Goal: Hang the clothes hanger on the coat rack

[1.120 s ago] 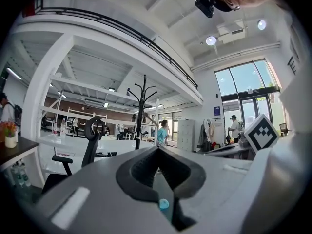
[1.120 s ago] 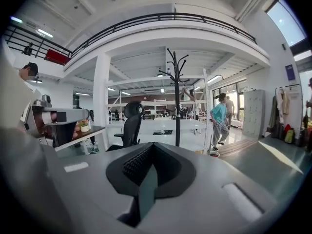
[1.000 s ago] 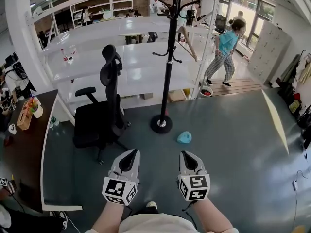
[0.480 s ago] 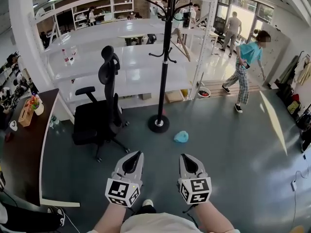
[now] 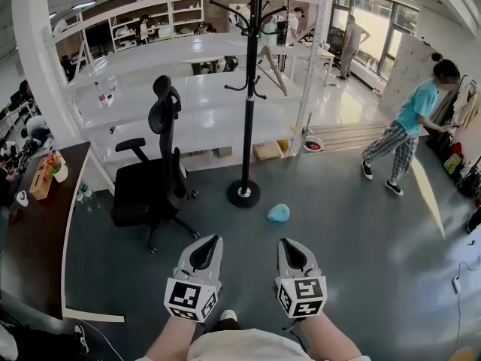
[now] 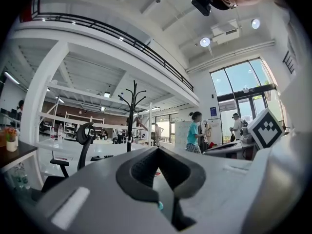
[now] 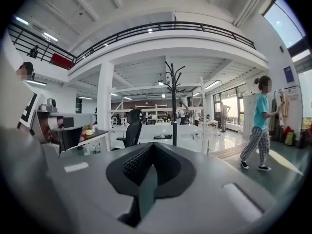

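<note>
The person in the teal top [image 5: 412, 126] now strides across the grey floor [image 5: 353, 224] well to the right of the coat rack [image 5: 249, 111], no longer just beside its hooks. A second person in grey [image 5: 350, 40] now stands far behind the rack, to its right.

Bright daylight from tall windows [image 5: 376, 28], glare on glossy floor [image 5: 361, 224], strong fisheye bending at edges.
</note>
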The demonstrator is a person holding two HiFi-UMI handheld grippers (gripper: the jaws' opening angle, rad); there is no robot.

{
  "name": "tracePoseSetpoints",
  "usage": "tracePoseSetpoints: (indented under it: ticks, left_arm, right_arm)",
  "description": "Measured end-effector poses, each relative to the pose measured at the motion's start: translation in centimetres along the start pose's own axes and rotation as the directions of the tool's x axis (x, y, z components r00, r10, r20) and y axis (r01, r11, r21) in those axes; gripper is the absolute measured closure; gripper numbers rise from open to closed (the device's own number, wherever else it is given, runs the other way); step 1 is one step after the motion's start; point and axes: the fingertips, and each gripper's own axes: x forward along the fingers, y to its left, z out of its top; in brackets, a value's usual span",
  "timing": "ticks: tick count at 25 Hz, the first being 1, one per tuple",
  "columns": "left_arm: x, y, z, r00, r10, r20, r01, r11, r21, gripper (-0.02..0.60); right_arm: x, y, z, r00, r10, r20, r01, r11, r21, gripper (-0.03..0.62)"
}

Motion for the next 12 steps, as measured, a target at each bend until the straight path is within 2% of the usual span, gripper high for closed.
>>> tracePoseSetpoints:
  ticks: [4,12]
  left_arm:
    - [0.05,-0.53,0.56,1.0,-0.005,0.008,0.005,1.0,0.022,0.581]
    - [-0.11,-0.28,-0.02,1.0,-0.002,-0.007,0.002,1.0,0.014,0.581]
  right_arm:
    - [-0.24,-0.13,0.06,1.0,0.002,0.005,-0.002,1.0,0.008,0.568]
    - [-0.37,0.23,-0.39,1.0,0.008,-0.001,-0.008,1.0,0.007,0.568]
